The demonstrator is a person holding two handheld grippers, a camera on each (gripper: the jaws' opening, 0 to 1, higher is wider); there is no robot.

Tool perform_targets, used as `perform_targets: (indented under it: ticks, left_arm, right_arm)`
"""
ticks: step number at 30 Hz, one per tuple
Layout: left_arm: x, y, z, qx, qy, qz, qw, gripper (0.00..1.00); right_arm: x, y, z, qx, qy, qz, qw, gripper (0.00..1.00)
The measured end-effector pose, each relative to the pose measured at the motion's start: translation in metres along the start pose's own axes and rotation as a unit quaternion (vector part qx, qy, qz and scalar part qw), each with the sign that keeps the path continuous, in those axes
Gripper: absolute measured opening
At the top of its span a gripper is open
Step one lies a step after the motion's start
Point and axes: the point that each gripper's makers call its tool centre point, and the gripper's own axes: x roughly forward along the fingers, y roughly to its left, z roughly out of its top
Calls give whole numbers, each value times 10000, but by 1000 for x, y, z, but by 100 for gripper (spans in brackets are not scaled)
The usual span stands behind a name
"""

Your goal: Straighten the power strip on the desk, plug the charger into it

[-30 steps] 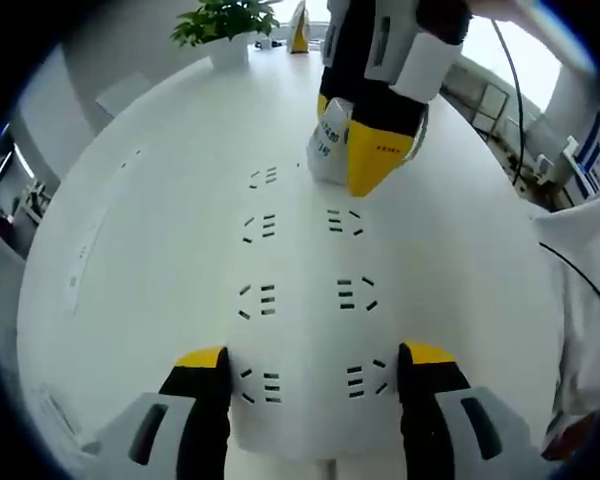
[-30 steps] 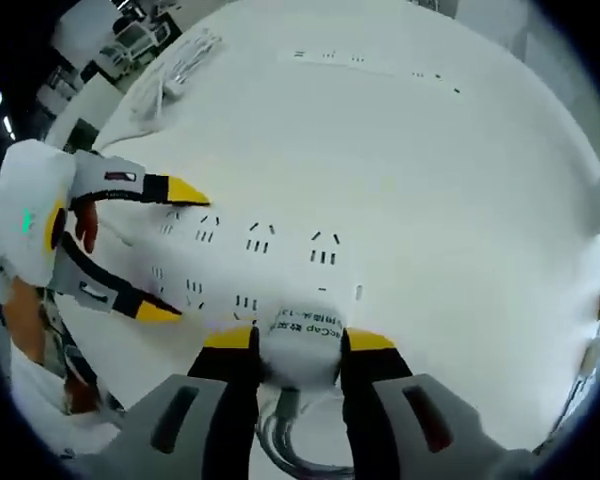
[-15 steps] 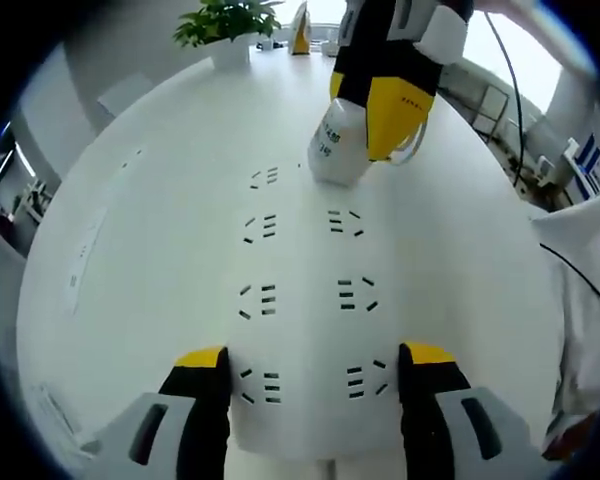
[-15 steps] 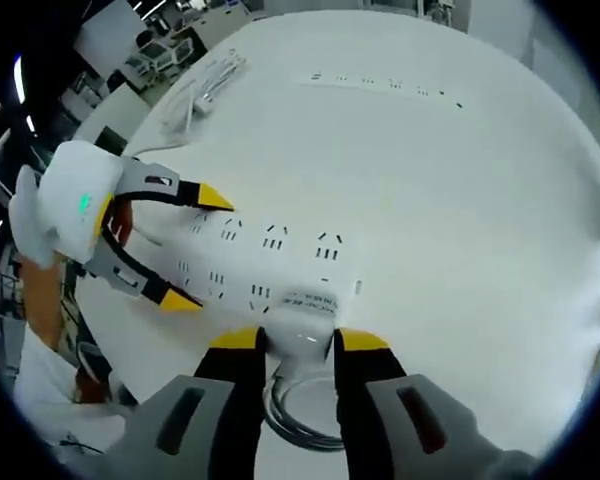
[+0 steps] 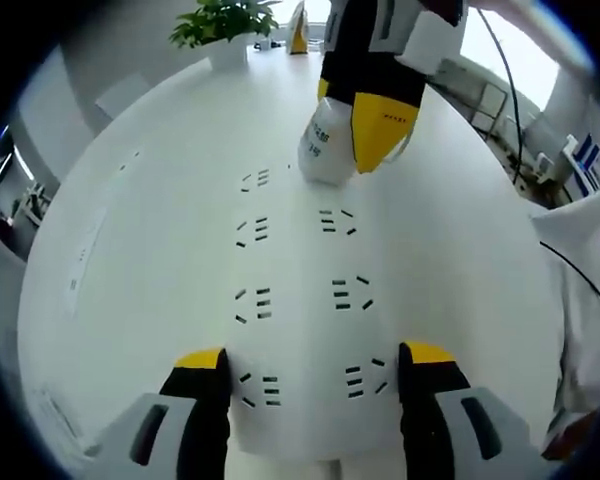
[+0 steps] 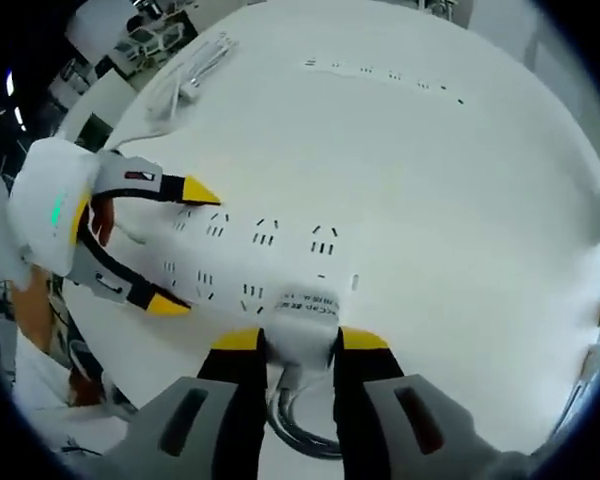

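A white power strip (image 5: 300,300) with two rows of sockets lies on the white table, running away from me in the left gripper view. My left gripper (image 5: 313,358) straddles its near end, jaws against both sides. At its far end stands a white charger (image 5: 323,150) with printed text, held by my right gripper (image 5: 375,130). In the right gripper view, my right gripper (image 6: 300,340) is shut on the charger (image 6: 305,312), which touches the end of the power strip (image 6: 270,250). The left gripper (image 6: 180,248) clamps the other end. A grey cable (image 6: 298,428) coils under the charger.
A potted plant (image 5: 225,25) and a yellow object (image 5: 298,30) stand at the table's far edge. A second long strip (image 6: 380,75) lies flat across the table (image 6: 450,200), and a white cabled device (image 6: 195,65) lies near the rim. A person's hand (image 6: 30,300) holds the left gripper.
The right gripper lifted and tilted the charger half a second ago, and it has come back down onto the strip's far end. The left gripper has kept its hold.
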Motion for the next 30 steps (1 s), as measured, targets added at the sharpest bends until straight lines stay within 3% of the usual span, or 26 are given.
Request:
perform_targets:
  ticks: [5, 15, 19, 24, 25, 30]
  left_arm:
    - [0, 4, 1, -26, 68, 11, 10000, 69]
    - [0, 7, 1, -26, 63, 6, 10000, 69]
    - [0, 8, 1, -41, 71, 16, 10000, 69]
    - [0, 6, 1, -72, 2, 20, 10000, 69]
    - [0, 6, 1, -68, 7, 20, 10000, 69]
    - [0, 5, 2, -42, 11, 20, 10000, 69]
  right_arm:
    - [0, -2, 10, 30, 140, 4, 9999, 22]
    - [1, 0, 8, -112, 198, -84, 9997, 23]
    - [2, -4, 13, 43, 363, -18, 9993, 23]
    - [4, -3, -1, -181, 265, -149, 9994, 23]
    - [3, -4, 2, -144, 159, -142, 9997, 23]
    - [5, -5, 4, -82, 267, -52, 9996, 23]
